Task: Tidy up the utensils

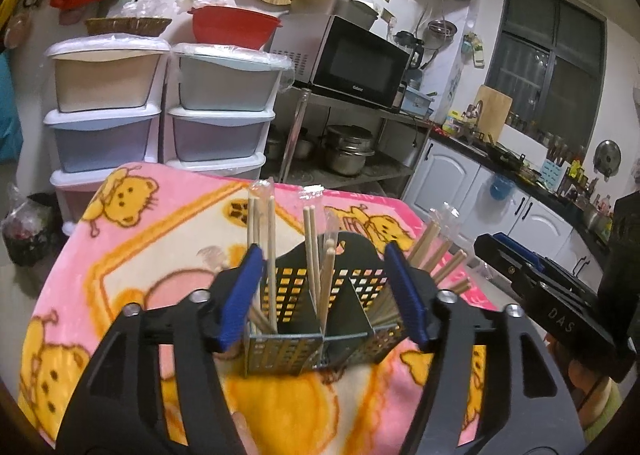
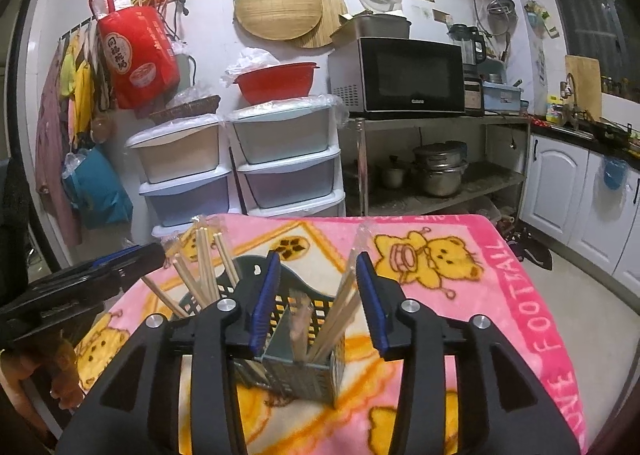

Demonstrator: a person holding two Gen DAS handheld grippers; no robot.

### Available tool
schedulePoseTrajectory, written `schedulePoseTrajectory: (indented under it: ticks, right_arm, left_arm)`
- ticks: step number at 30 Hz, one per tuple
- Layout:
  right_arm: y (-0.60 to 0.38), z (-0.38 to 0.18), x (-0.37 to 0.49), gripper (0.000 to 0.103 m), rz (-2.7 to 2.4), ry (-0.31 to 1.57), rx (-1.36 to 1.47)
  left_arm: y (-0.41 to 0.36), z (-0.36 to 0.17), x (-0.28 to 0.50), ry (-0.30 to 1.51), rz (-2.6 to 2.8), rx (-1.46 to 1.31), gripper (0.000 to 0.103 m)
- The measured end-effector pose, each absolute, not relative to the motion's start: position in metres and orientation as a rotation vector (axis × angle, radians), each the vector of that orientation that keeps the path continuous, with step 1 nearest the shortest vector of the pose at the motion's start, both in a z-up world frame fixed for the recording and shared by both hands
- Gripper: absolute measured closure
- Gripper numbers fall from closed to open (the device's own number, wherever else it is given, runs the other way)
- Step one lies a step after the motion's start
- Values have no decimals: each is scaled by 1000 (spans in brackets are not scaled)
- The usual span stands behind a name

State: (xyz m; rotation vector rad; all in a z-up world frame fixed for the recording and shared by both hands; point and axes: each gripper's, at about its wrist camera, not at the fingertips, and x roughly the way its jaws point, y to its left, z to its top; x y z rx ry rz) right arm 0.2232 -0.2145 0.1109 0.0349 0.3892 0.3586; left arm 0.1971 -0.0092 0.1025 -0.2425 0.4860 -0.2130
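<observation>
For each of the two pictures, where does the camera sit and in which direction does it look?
Left wrist view: sits on the left tool, looks forward and slightly down at the utensil caddy holding chopsticks; its own open fingers show, and the right tool at right.
Right wrist view: sits on the right tool, looks at the caddy's other end; the left tool shows at left.
Shared: caddy, pink blanket, microwave, drawers.

The right gripper [image 2: 316, 295] hangs over a perforated utensil basket [image 2: 298, 369] on the table, which a pink blanket [image 2: 460, 295] with yellow bears covers. Its blue pads [image 2: 264, 299] stand apart, pressing nothing. Wooden chopsticks [image 2: 334, 319] lean in the basket between them. The left gripper [image 2: 80, 279] shows near the table's left edge.
</observation>
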Motion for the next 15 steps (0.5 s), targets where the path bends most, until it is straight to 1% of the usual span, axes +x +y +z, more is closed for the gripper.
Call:
schedulePoseTrajectory:
  ticks: [3,5,6,8,10,13,15]
  right_arm:
    - [-218,111,218,53,353,393,36]
    - [-220,110,214,50,353,397,37]
    - [-221,109,212,48,351,402,35]
    - [-223,106,207,45,347,409,34]
    - [-223,105,203,42,350,414,33]
    - [-222,101,195,39,358,421,23]
    - [-221,97,189,34,362,425,19]
  left_arm:
    - [-5,101,191,495,-214,-251,33]
    - [-3,99,188,504,-214,-250,23]
    - [-2,98,185,509,-213,-248,21]
    - [-1,94,181,521,-213,-246,13]
    - [-1,90,177,527,-214,-243,11]
    - [-1,82,172,544,-207,-236,11]
    - [-1,77,169,558,-205,-237,11]
